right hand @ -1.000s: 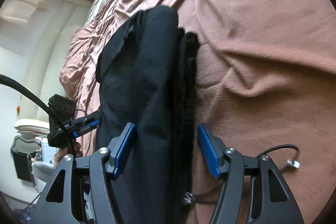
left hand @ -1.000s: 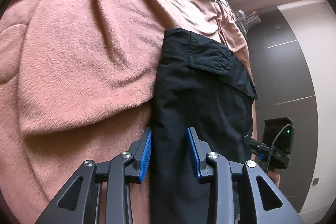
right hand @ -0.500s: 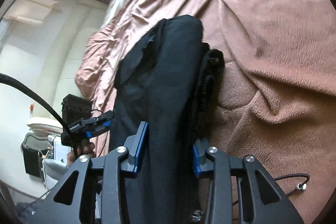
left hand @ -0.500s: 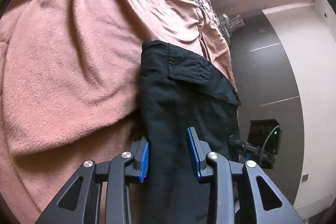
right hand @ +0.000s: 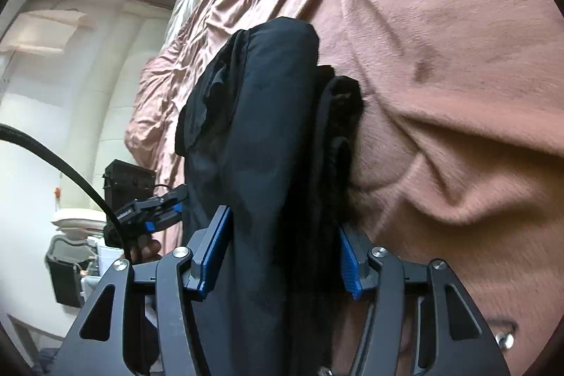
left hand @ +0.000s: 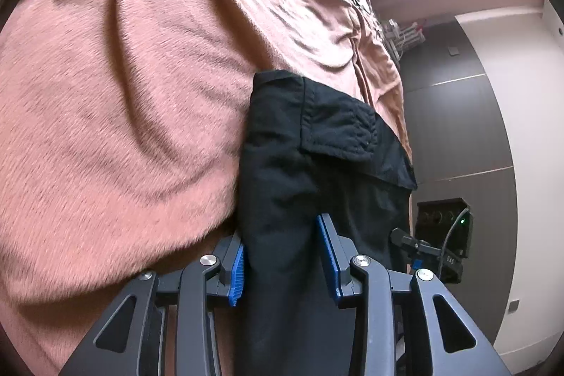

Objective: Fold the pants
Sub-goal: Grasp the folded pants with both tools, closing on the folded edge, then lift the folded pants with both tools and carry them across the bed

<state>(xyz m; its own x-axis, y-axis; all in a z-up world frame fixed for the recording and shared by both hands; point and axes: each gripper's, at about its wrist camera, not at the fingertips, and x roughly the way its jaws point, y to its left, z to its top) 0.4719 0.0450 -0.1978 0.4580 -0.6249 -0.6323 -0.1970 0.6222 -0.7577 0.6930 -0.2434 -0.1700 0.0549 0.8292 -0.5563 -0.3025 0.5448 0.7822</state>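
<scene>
The black pants point(left hand: 310, 164) are a folded bundle resting against the pink fleece blanket point(left hand: 141, 94). A flapped pocket point(left hand: 338, 125) shows on top in the left wrist view. My left gripper point(left hand: 282, 256) is shut on one side of the bundle, blue pads pressed into the cloth. My right gripper point(right hand: 282, 249) is shut on the other side of the pants point(right hand: 268, 136), with the thick folded layers between its pads. The left gripper also shows in the right wrist view point(right hand: 155, 210), and the right gripper shows in the left wrist view point(left hand: 423, 249).
The pink blanket point(right hand: 440, 76) covers a bed and lies in deep wrinkles. A dark wall panel point(left hand: 458, 129) and a white wall stand beyond the bed edge. A black cable point(right hand: 53, 150) crosses the right wrist view. Furniture point(right hand: 67, 270) stands on the floor at the lower left.
Both grippers have closed from around the folded pants onto them. The bundle has shifted against the blanket as both grippers moved with it.
</scene>
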